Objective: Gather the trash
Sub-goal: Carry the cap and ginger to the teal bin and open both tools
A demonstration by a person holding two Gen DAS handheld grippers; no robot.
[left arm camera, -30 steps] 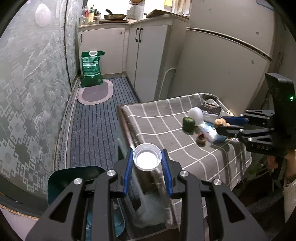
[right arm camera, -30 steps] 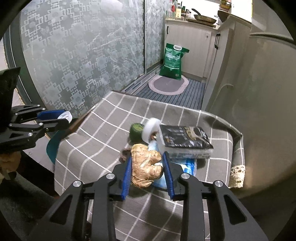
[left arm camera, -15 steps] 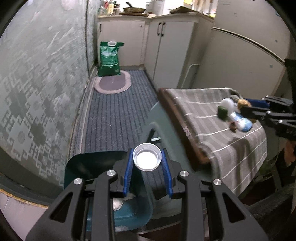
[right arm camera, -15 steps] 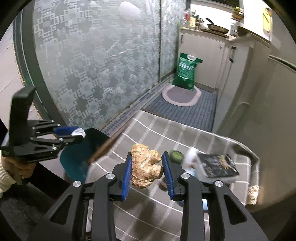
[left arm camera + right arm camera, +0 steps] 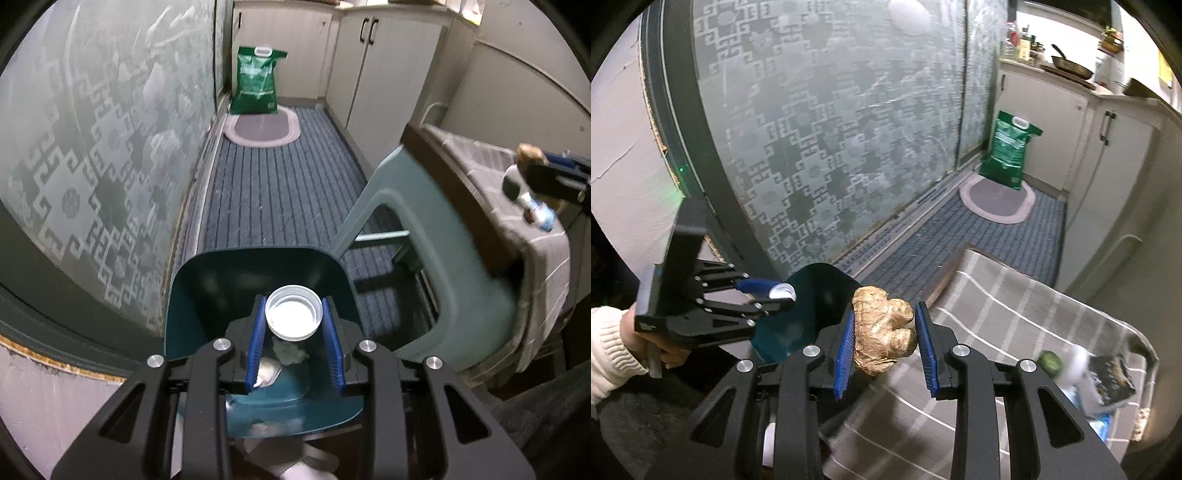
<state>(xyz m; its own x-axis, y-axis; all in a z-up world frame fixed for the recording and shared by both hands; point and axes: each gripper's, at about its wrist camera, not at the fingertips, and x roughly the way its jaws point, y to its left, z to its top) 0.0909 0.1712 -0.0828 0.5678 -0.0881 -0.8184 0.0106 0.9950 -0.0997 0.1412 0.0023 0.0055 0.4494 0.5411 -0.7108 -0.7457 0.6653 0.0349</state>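
Note:
My left gripper (image 5: 294,319) is shut on a white bottle cap (image 5: 293,316), held over the open teal trash bin (image 5: 207,284). Crumpled white scraps (image 5: 286,354) lie inside the bin below the cap. My right gripper (image 5: 885,330) is shut on a knobbly piece of ginger (image 5: 882,334), above the near edge of the checked tablecloth (image 5: 1015,317). In the right wrist view the left gripper (image 5: 775,297) with the cap (image 5: 781,293) sits at the left beside the bin (image 5: 812,302). In the left wrist view the right gripper (image 5: 546,164) shows at the far right.
On the cloth remain a green round item (image 5: 1050,362), a white cup (image 5: 1075,363), a dark packet (image 5: 1112,373) and a blue-white wrapper (image 5: 543,216). A pale green chair (image 5: 436,236) stands between bin and table. A green bag (image 5: 258,81) and oval mat (image 5: 262,127) lie down the corridor.
Both grippers swung left, away from the table toward the bin. The left one with the cap now hangs lower, over the bin's opening; the right one carried the ginger to the table's edge.

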